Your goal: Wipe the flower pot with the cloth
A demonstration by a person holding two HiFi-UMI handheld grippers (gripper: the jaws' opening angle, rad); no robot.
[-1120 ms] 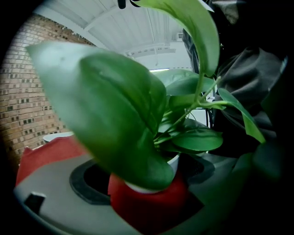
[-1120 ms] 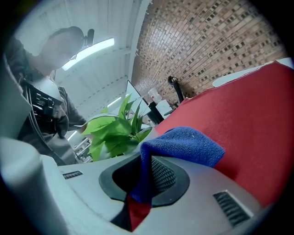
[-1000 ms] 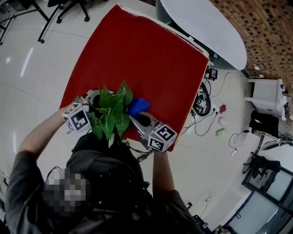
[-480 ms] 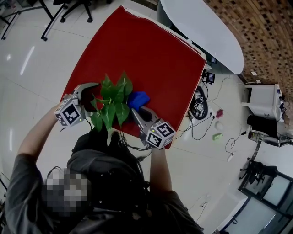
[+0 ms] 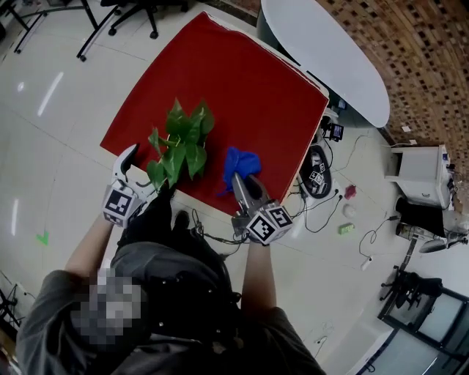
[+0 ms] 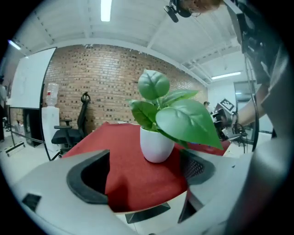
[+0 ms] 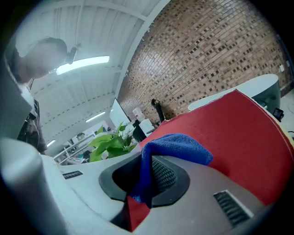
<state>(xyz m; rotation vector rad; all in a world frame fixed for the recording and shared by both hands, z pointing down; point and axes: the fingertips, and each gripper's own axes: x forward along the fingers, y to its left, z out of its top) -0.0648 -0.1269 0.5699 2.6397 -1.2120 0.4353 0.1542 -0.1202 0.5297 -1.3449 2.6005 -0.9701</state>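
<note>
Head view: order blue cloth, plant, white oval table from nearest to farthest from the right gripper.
1. blue cloth, clamped in the right gripper.
2. plant, to its left.
3. white oval table, far upper right.

I stand on a glossy pale floor [image 5: 51, 146] at a red-covered bench [image 5: 242, 88], with a white oval table [image 5: 330, 51] just beyond its far corner and cables [image 5: 330, 201] on the floor to my right. Ahead is a brick wall [image 6: 101, 82] with a whiteboard [image 6: 30, 78] at its left and a black office chair [image 6: 69, 133] before it. A strip light [image 6: 106, 9] runs along the white ceiling.
</note>
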